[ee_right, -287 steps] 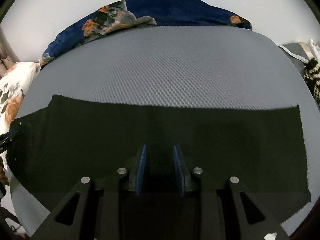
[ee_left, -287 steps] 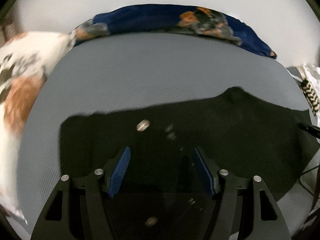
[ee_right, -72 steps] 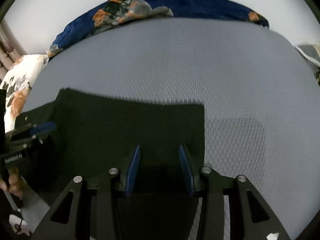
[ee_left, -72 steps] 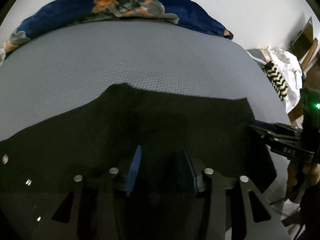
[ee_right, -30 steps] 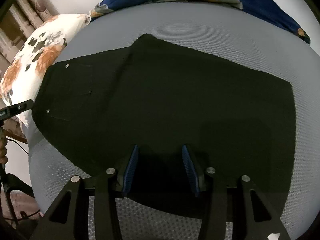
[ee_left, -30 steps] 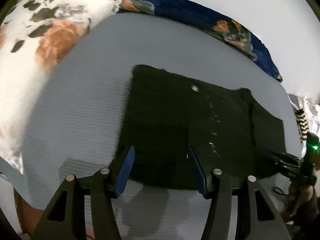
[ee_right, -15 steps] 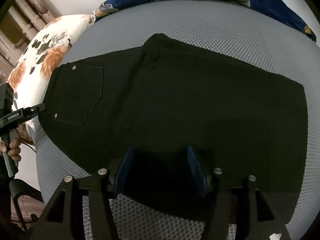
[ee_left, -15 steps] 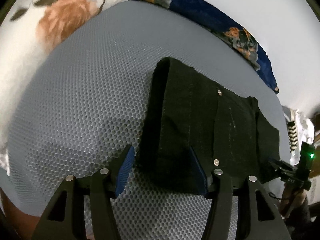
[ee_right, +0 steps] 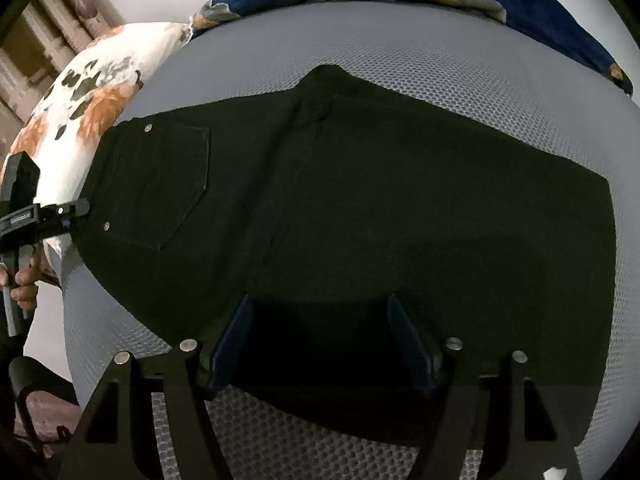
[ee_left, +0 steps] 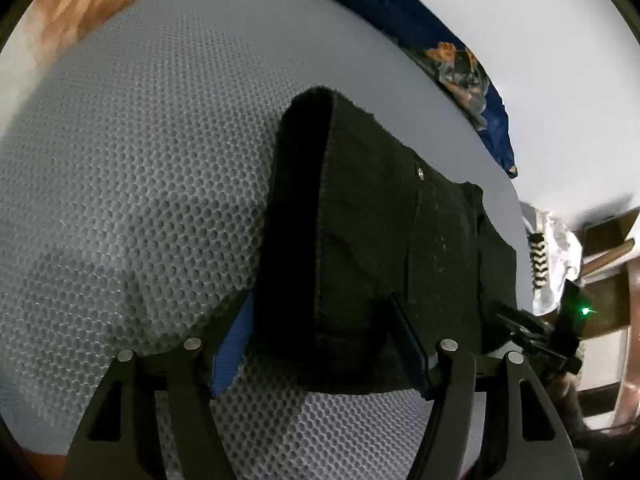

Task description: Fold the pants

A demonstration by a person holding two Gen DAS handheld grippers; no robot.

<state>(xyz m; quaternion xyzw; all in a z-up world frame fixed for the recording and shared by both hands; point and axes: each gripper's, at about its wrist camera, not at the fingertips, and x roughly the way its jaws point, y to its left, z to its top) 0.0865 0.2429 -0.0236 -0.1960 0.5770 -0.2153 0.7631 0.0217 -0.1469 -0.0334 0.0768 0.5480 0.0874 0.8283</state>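
pants (ee_right: pixel 380 208): black, folded leg on leg
pose: flat, back pocket (ee_right: pixel 168 184) facing up
place: across the grey honeycomb bed (ee_left: pixel 132 168)

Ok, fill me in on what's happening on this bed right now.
A person is folding black pants on a grey mesh mattress, using a handheld gripper in each hand. The pants lie flat, already folded, back pocket up. The left gripper straddles the waistband end, and the right gripper sits over the near edge. Both have just been opening, their fingers apart with fabric between them but not pinched. A floral pillow lies beside the waistband.
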